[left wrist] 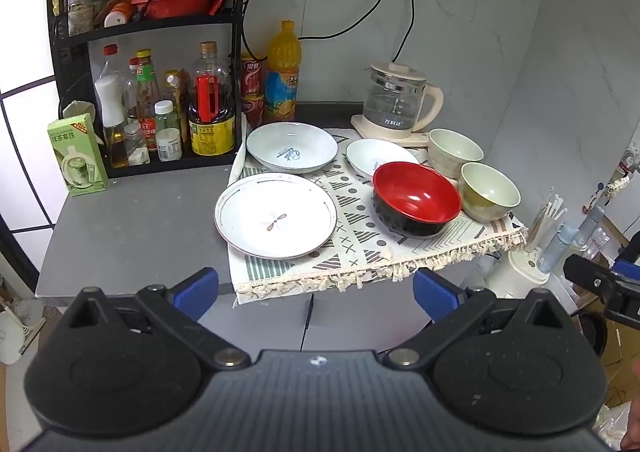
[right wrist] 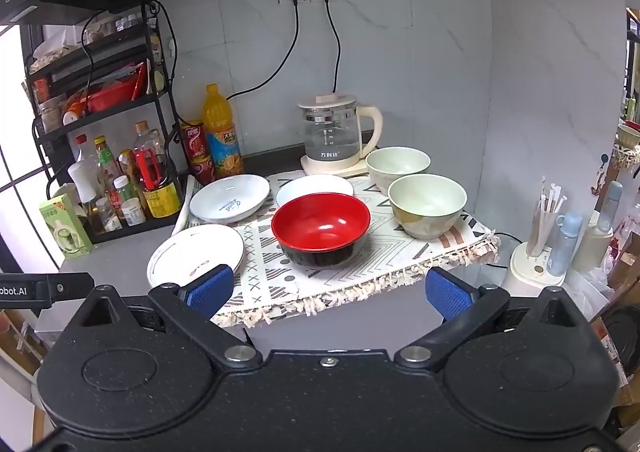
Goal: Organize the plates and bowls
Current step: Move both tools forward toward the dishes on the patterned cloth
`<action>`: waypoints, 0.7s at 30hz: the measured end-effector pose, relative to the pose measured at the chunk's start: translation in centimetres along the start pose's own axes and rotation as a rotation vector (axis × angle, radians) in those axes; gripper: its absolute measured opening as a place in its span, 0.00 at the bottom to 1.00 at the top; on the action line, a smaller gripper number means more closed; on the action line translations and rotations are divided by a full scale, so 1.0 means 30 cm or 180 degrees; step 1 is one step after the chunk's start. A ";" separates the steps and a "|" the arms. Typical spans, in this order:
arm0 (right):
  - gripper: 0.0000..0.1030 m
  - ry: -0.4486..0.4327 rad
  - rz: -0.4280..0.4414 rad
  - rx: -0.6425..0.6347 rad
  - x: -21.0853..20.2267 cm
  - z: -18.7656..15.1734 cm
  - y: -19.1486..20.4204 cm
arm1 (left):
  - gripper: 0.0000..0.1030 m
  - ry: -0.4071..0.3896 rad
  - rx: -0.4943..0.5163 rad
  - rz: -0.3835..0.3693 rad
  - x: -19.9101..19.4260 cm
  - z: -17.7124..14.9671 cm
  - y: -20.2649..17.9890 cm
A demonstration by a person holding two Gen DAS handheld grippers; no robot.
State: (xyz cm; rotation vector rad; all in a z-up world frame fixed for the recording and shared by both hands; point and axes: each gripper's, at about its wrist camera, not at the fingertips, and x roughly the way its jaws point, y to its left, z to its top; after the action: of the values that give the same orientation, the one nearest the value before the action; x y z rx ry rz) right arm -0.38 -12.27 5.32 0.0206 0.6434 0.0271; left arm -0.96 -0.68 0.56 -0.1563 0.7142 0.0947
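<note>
Crockery sits on the patterned cloth [left wrist: 360,248] on the grey table [left wrist: 132,236]: white ceramic plates [left wrist: 276,216], hard, slick, breakable; pinch rims. Red-and-black bowl [right wrist: 320,228] probably light. Left claw [left wrist: 316,286] and right claw [right wrist: 328,292] spread, empty.

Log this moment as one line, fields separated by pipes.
left hand-held gripper open, empty | right hand-held gripper open, empty | red-and-black bowl, two pale green bowls, three white plates unstacked on patterned cloth

rear plate [left wrist: 376,158] half hidden (behind red bowl [left wrist: 416,198])
</note>
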 end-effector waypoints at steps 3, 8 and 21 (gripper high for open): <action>1.00 0.0014 0.0026 -0.0017 0.000 -0.005 0.004 | 0.99 -0.0007 -0.0003 0.0006 -0.006 -0.007 -0.005; 1.00 0.0035 0.0073 -0.0029 -0.002 -0.008 0.013 | 0.99 -0.0013 -0.0003 0.0011 -0.014 -0.012 -0.008; 1.00 0.0078 0.0088 -0.0013 -0.005 -0.016 -0.001 | 0.99 -0.0010 -0.0047 0.0040 -0.024 -0.023 -0.001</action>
State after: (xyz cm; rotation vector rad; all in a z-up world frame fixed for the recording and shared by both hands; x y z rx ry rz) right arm -0.79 -12.31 5.03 0.0254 0.6676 0.0553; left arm -1.95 -0.86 0.54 -0.1658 0.7114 0.1121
